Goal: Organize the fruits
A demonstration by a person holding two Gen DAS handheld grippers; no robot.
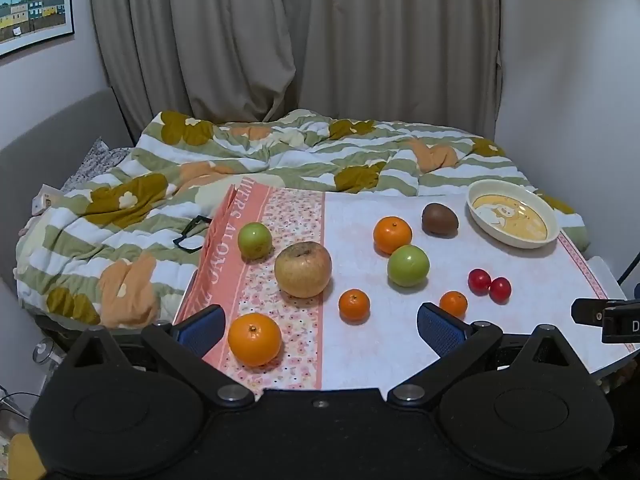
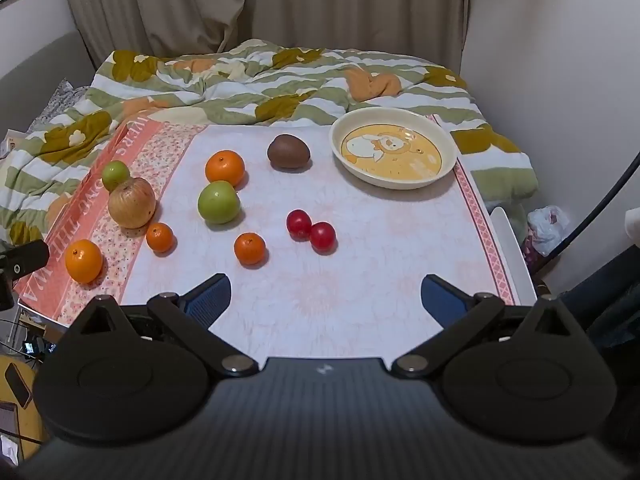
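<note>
Both tools stand wide and hold nothing. On the left tool (image 1: 318, 328) the big orange (image 1: 255, 339) lies just inside the left pad, nearly between the jaws, so that fruit is the closest candidate for this side. On the right tool (image 2: 325, 294) only bare desk (image 2: 360, 280) shows between the pads.

Every fruit lies loose on the desk, and the cartoon-printed bowl (image 2: 448, 160) at its far right corner holds none. From the right tool's view, a small orange (image 2: 250, 248) and two red fruits (image 2: 311, 231) that touch each other lie ahead and to the left. A green apple (image 2: 219, 202), another orange (image 2: 225, 168) and a kiwi (image 2: 288, 152) sit farther back. The brownish apple (image 2: 131, 203) and a smaller green fruit (image 2: 115, 175) lie far left on the pink border.

The bowl sits ahead and right of the right tool, clearly nearer to it than to the left. Fruit meant for the bowl probably suits the right hand, starting with the red pair.
</note>
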